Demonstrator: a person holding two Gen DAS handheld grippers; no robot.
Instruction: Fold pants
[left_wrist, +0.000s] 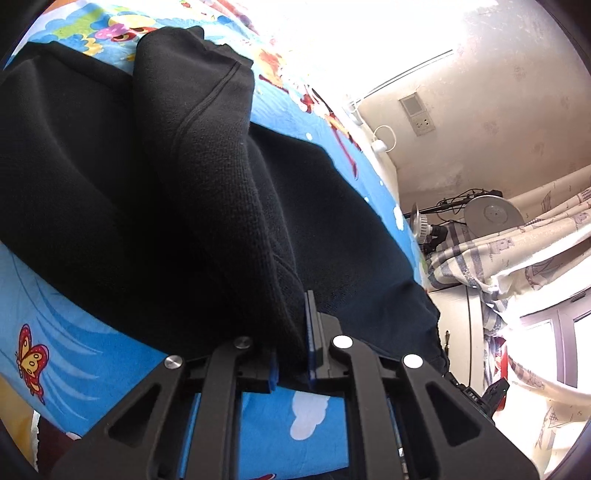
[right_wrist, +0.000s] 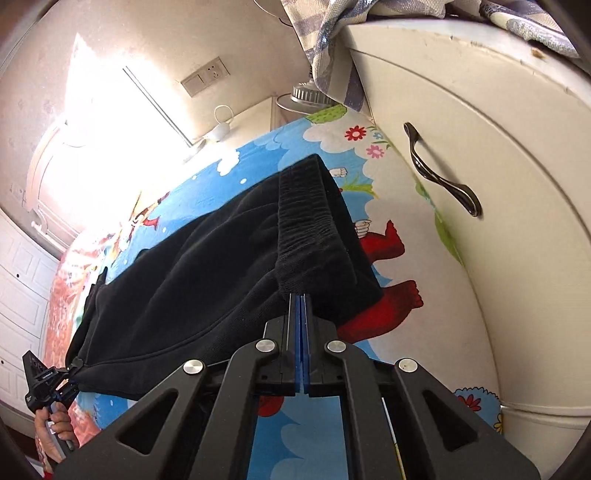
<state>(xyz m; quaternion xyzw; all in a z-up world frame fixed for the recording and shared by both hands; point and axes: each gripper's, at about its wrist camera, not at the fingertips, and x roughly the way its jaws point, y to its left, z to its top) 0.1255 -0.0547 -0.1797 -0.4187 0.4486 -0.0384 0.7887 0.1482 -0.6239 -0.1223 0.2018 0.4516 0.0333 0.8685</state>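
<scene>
Black pants (left_wrist: 147, 177) lie partly folded on a blue cartoon bedsheet (left_wrist: 66, 325). My left gripper (left_wrist: 295, 328) is shut on a lifted fold of the black fabric, which hides its left finger. In the right wrist view my right gripper (right_wrist: 301, 299) is shut on the ribbed elastic waistband (right_wrist: 303, 225) of the pants (right_wrist: 192, 280) and holds it raised above the sheet (right_wrist: 295, 443). The left gripper (right_wrist: 70, 369) shows there too, at the far left, pinching the other end of the pants. The fabric hangs stretched between the two grippers.
A white cabinet (right_wrist: 480, 184) with a dark handle (right_wrist: 443, 173) stands close on the right of the bed. A patterned cloth (left_wrist: 517, 240) drapes over furniture. A wall socket (right_wrist: 207, 77) and a bright window (right_wrist: 110, 140) are behind the bed.
</scene>
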